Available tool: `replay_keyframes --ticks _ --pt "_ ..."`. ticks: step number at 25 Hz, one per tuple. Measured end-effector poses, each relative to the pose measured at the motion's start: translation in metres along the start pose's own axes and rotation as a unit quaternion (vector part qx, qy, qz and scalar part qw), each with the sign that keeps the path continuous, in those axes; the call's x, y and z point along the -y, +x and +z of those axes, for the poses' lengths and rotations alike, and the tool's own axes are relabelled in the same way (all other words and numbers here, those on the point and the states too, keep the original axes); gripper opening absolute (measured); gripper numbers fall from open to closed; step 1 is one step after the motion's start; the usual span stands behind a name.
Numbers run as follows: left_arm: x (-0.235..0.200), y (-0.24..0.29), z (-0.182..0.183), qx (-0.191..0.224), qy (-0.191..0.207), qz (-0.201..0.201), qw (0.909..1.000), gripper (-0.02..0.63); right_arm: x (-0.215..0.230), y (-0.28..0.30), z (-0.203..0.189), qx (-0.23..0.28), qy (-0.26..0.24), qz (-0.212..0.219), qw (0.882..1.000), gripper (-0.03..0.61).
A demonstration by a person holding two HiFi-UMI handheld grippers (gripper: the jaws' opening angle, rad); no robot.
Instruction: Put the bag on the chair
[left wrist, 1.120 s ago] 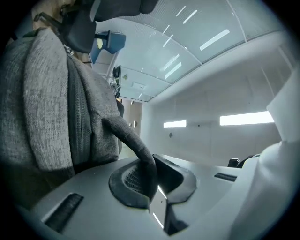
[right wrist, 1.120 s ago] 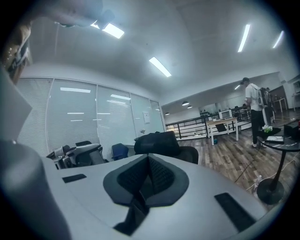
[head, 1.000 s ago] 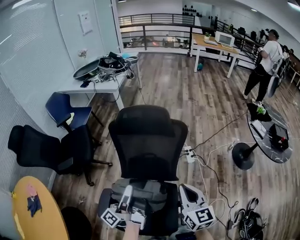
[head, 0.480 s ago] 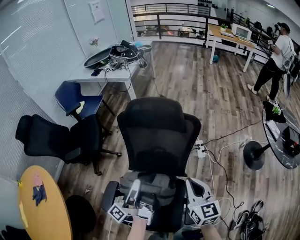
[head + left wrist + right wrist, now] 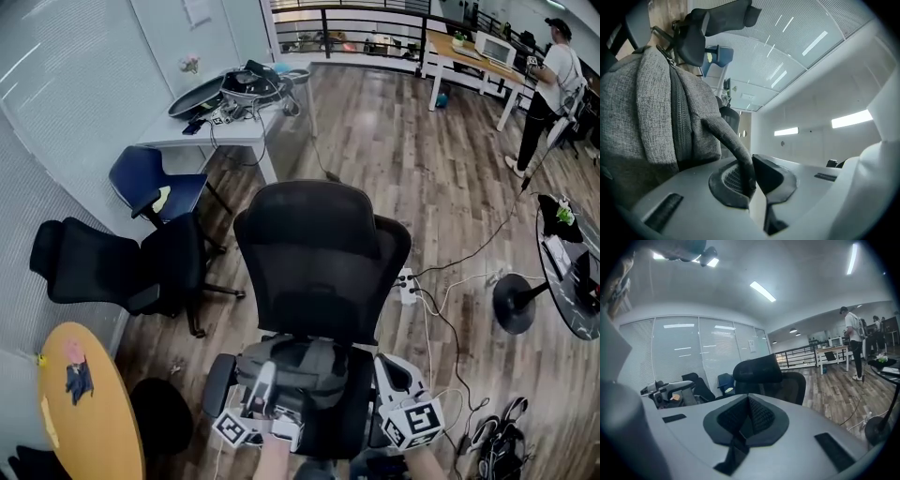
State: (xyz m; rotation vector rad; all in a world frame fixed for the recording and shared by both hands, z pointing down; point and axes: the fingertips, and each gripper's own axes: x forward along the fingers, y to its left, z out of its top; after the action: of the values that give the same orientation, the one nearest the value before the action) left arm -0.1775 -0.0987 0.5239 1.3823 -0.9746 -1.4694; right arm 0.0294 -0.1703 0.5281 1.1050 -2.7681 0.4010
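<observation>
A grey bag [image 5: 302,364] rests on the seat of a black mesh office chair [image 5: 319,253], against its backrest. My left gripper [image 5: 266,379] lies on the bag's near side. In the left gripper view the bag [image 5: 647,117] fills the left, and its grey strap [image 5: 731,140] runs down between the jaws of the left gripper [image 5: 751,176], which is shut on it. My right gripper [image 5: 386,377] hovers beside the seat's right edge, apart from the bag. In its own view the right gripper [image 5: 747,414] is shut with nothing in it, and the chair [image 5: 761,373] stands beyond.
A second black chair [image 5: 103,277] and a blue chair [image 5: 150,183] stand at the left. A cluttered white desk [image 5: 225,108] is behind them. An orange round table [image 5: 89,412] is at the near left. Cables and a power strip [image 5: 408,286] lie at the right, by a stand's black round base [image 5: 514,309].
The head view has swung a little, so the chair sits more to the right in the frame. Both grippers hold their places at the bag and the seat.
</observation>
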Motion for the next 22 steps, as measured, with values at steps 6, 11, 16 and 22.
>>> replay_keyframes --ticks 6,11,16,22 --pt "-0.041 -0.009 0.010 0.016 -0.002 0.038 0.9991 0.041 0.010 0.012 -0.019 -0.019 0.011 0.003 1.000 0.012" --pt "-0.076 -0.005 0.019 0.025 -0.011 0.041 0.9988 0.041 0.023 0.021 -0.038 -0.043 0.016 0.003 0.999 0.012" --pt "-0.086 0.013 0.023 0.022 -0.006 0.039 0.9990 0.041 0.040 0.035 -0.051 -0.056 0.025 -0.006 0.998 0.012" --pt "-0.092 0.022 0.024 0.035 -0.013 0.029 0.9989 0.041 0.051 0.044 -0.060 -0.068 0.032 -0.009 0.997 0.012"
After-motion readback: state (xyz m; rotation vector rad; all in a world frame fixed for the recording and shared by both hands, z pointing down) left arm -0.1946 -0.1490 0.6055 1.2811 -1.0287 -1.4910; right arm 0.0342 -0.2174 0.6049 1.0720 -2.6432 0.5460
